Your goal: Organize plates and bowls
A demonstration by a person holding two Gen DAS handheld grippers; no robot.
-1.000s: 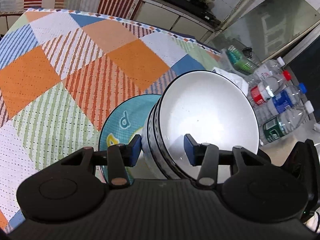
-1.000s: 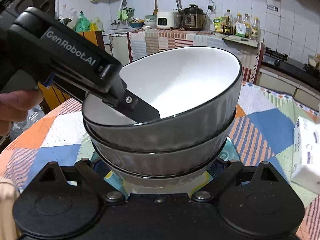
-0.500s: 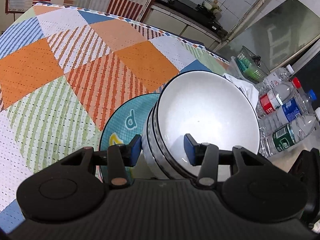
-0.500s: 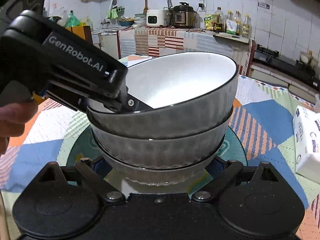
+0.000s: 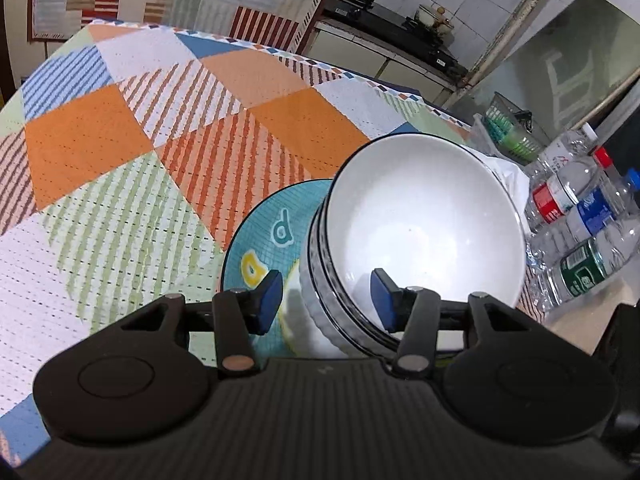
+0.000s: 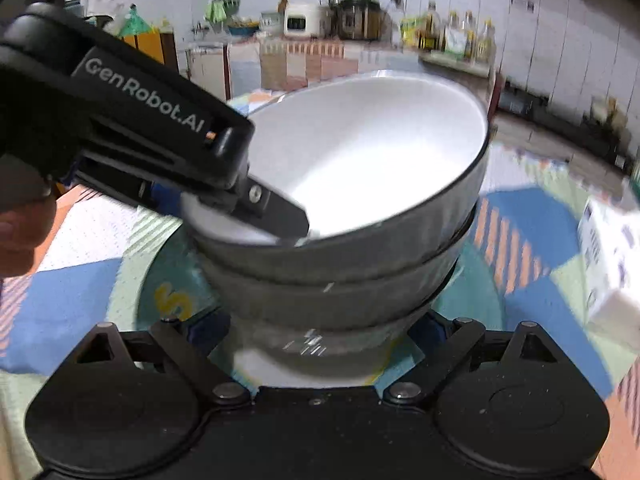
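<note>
A stack of grey ribbed bowls (image 5: 424, 232) with white insides sits on a teal patterned plate (image 5: 272, 236) on the patchwork tablecloth. My left gripper (image 5: 326, 304) is open and straddles the near wall of the stack, one blue pad inside the top bowl, one outside. In the right wrist view the stack (image 6: 360, 240) stands on the plate (image 6: 168, 292), and the left gripper's finger (image 6: 276, 212) reaches into the top bowl. My right gripper (image 6: 320, 332) is open wide, its fingers on either side of the bottom bowl's base; the tips are mostly hidden.
Several plastic water bottles (image 5: 580, 216) lie at the table's right edge beside a basket (image 5: 508, 132). A white tissue pack (image 6: 612, 256) lies on the cloth right of the stack. A kitchen counter with appliances (image 6: 352, 20) stands behind.
Both grippers and the bowl stack have come lower toward the table. The plate now shows around the stack in the right wrist view, which is blurred from motion.
</note>
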